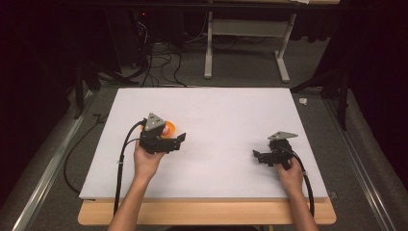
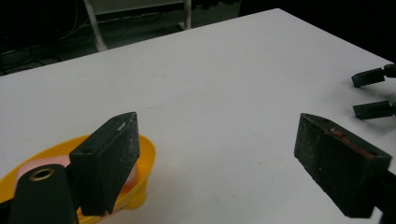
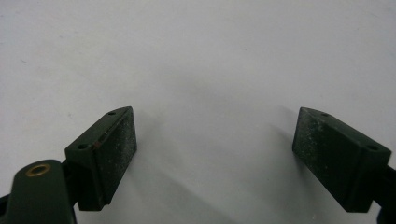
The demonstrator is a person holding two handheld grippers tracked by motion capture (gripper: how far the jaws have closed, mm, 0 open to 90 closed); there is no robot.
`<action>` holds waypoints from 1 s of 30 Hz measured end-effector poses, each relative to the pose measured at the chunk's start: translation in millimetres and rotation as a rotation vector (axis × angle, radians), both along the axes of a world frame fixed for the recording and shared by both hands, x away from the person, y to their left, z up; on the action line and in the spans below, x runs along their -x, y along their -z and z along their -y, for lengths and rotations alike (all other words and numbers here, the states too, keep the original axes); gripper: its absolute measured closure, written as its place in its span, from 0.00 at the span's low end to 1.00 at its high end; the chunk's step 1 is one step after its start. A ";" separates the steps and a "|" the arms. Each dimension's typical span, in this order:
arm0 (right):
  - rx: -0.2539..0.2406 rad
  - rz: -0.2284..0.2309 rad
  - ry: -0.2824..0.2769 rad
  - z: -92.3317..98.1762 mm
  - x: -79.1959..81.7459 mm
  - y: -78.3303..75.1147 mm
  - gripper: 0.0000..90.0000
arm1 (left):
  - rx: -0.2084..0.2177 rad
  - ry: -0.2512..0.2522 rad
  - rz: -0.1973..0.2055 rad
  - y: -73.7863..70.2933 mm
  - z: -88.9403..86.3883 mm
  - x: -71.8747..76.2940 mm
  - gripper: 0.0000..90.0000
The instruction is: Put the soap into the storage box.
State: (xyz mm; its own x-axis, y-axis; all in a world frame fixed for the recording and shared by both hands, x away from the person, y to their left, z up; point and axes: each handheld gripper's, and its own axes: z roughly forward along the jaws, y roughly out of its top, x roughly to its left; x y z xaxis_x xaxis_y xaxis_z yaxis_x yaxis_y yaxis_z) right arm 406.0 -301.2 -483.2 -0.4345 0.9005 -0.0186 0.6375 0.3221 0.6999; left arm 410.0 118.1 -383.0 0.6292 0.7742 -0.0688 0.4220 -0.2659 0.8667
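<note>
A yellow-orange bowl (image 1: 170, 128) sits on the white board (image 1: 216, 110), left of centre. In the left gripper view the bowl (image 2: 147, 154) lies at the lower left, partly behind the left jaw, with something pink (image 2: 51, 162) inside it. My left gripper (image 1: 182, 138) is just in front of and beside the bowl. Its jaws (image 2: 217, 126) stand wide apart with nothing between them. My right gripper (image 1: 256, 155) rests low over the board at the right, open (image 3: 215, 116) above bare white surface. Its two jaws also appear far off as the right gripper (image 2: 373, 93) in the left gripper view.
The board lies on a wooden table (image 1: 207, 214) whose front edge shows below it. Behind the table are the white legs of a desk (image 1: 208, 48) and tangled cables (image 1: 159, 62) on the grey floor. A metal rail (image 1: 48, 168) runs along the left side.
</note>
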 end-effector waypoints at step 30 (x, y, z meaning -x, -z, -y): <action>-0.001 0.000 0.001 -0.2 0.1 0.0 0.16 | 0.025 0.157 -0.044 10.2 33.0 18.9 0.17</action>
